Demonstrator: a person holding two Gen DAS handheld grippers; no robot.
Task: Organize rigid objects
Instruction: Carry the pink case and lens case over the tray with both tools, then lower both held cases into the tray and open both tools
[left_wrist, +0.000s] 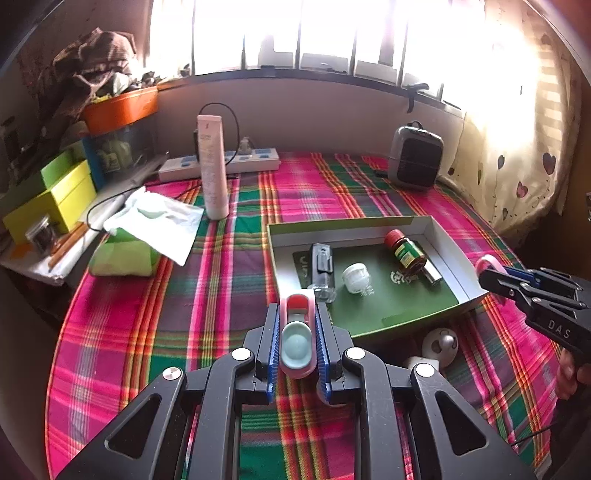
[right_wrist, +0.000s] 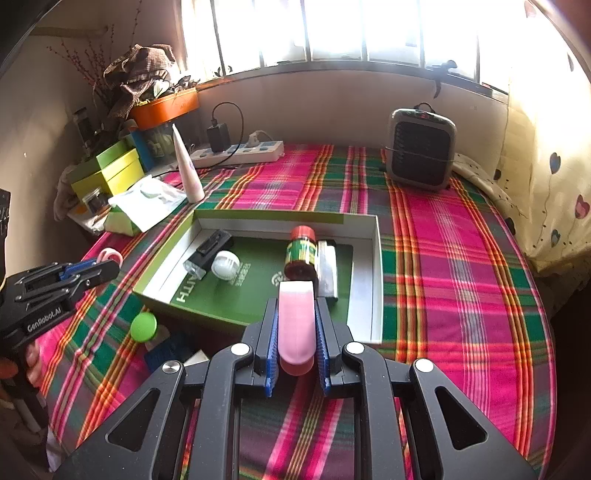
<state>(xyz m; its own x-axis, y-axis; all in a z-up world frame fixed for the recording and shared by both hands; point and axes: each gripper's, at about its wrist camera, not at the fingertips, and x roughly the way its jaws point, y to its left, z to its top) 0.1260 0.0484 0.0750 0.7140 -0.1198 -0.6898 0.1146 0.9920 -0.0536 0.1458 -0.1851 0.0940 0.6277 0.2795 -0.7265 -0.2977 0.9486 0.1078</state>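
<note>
Glare from the window washes out my far right, and my own jaws hide the bench just under them. My left gripper (left_wrist: 297, 345) has its jaws clamped on a pink oblong plastic piece with a pale teal oval insert (left_wrist: 296, 347); what it is I cannot tell. My right gripper (right_wrist: 296, 330) is clamped on a smooth pink rounded plastic piece (right_wrist: 296, 321), its near end cut off. Both hang near the shallow green-and-white cardboard box (right_wrist: 364, 295) on the pink-green plaid cloth (right_wrist: 461, 280). Inside lie 4 things: a black rectangular device with a clear end (right_wrist: 208, 253), a white ribbed round cap (right_wrist: 225, 265), a brown glass jar with a red lid (right_wrist: 302, 254) on its side, and a silver metallic block (right_wrist: 327, 267) touching it. A green round lid (right_wrist: 144, 326) sits outside, half hidden.
</note>
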